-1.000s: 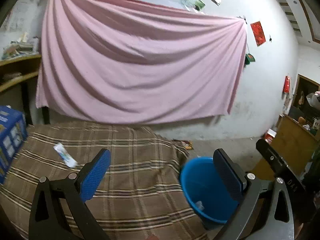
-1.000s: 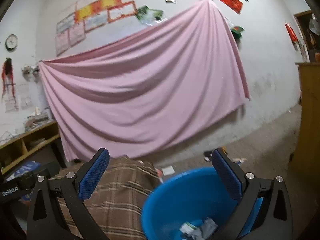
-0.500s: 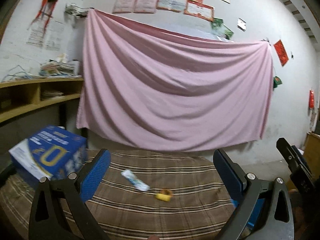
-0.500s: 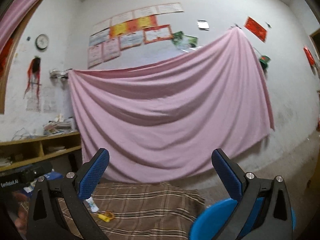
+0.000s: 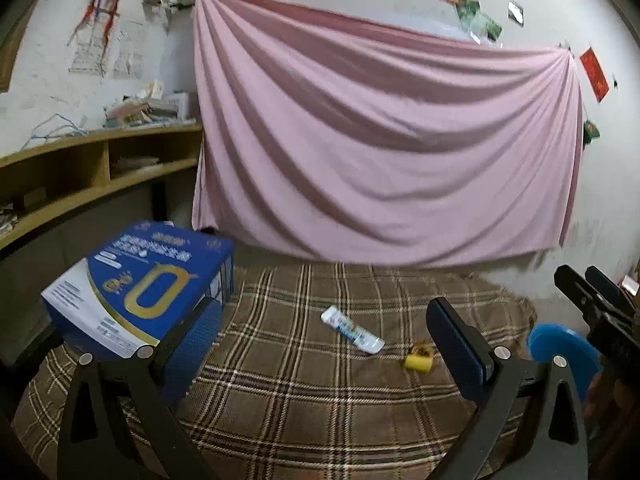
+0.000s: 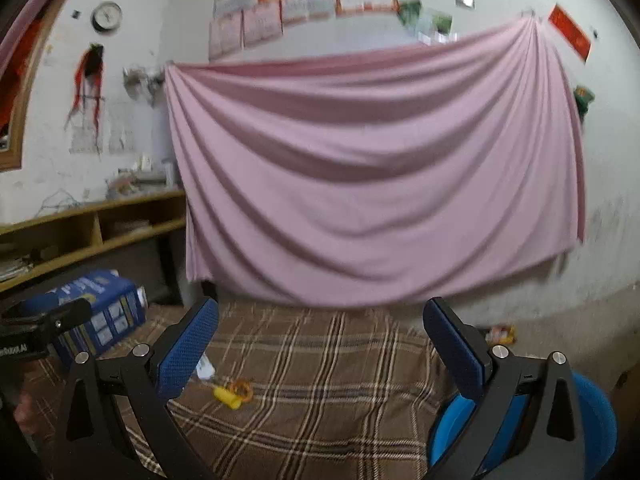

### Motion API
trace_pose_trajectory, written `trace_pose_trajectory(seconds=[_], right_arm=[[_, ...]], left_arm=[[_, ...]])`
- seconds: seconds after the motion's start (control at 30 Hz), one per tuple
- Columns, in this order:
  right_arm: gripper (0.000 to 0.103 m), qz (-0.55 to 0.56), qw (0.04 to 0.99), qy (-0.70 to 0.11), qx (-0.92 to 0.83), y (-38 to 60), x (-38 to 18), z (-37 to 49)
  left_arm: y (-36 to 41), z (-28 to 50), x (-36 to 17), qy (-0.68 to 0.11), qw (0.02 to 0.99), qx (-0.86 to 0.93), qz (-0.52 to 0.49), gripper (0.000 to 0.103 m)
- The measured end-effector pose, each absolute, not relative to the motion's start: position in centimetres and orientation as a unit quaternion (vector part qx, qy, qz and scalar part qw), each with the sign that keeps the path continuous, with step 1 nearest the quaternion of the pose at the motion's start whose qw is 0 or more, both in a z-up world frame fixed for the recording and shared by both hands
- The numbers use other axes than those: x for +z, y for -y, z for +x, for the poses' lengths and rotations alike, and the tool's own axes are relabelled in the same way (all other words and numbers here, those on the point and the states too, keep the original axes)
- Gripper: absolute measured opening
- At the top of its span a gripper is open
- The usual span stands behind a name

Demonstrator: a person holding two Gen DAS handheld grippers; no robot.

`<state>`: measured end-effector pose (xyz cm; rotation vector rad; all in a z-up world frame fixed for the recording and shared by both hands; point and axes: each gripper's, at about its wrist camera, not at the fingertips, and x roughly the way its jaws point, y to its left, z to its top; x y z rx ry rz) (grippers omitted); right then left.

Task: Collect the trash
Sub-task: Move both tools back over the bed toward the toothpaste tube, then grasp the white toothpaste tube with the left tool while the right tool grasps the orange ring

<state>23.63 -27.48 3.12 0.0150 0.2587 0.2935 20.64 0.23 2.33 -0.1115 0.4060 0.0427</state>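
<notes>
A white tube-shaped wrapper [image 5: 352, 330] and a small yellow piece with an orange ring [image 5: 418, 358] lie on the plaid cloth [image 5: 304, 392]. The yellow piece also shows in the right wrist view [image 6: 230, 395], with the white wrapper [image 6: 205, 368] partly hidden behind my left finger. A blue bucket [image 5: 560, 350] stands at the cloth's right end, also low right in the right wrist view [image 6: 596, 420]. My left gripper [image 5: 324, 352] is open and empty above the cloth. My right gripper [image 6: 320, 352] is open and empty; it appears at the right edge of the left wrist view [image 5: 596, 300].
A blue and white carton [image 5: 136, 284] stands on the cloth's left end. A pink sheet [image 5: 380, 152] hangs on the wall behind. Wooden shelves [image 5: 80, 172] run along the left wall. Litter [image 6: 500, 334] lies on the floor at right.
Both views have swung left and up, away from the bucket toward the cloth. The carton, wrapper and yellow piece have come into view; the bucket has slid to the right edge.
</notes>
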Motion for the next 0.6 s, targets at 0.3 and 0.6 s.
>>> trace_pose_trajectory(seconds=[0.3, 0.6], right_arm=[[0.082, -0.041, 0.951, -0.256, 0.167, 24.7, 0.0, 28.3], [0.044, -0.036, 0.911, -0.357, 0.204, 23.1, -2.7, 32.5]], left_arm=[[-0.9, 26.0, -1.1, -0.296, 0.953, 0.010, -0.063, 0.099], [-0.7, 31.5, -4.6, -0.388, 0.916, -0.029, -0.097, 0.059]])
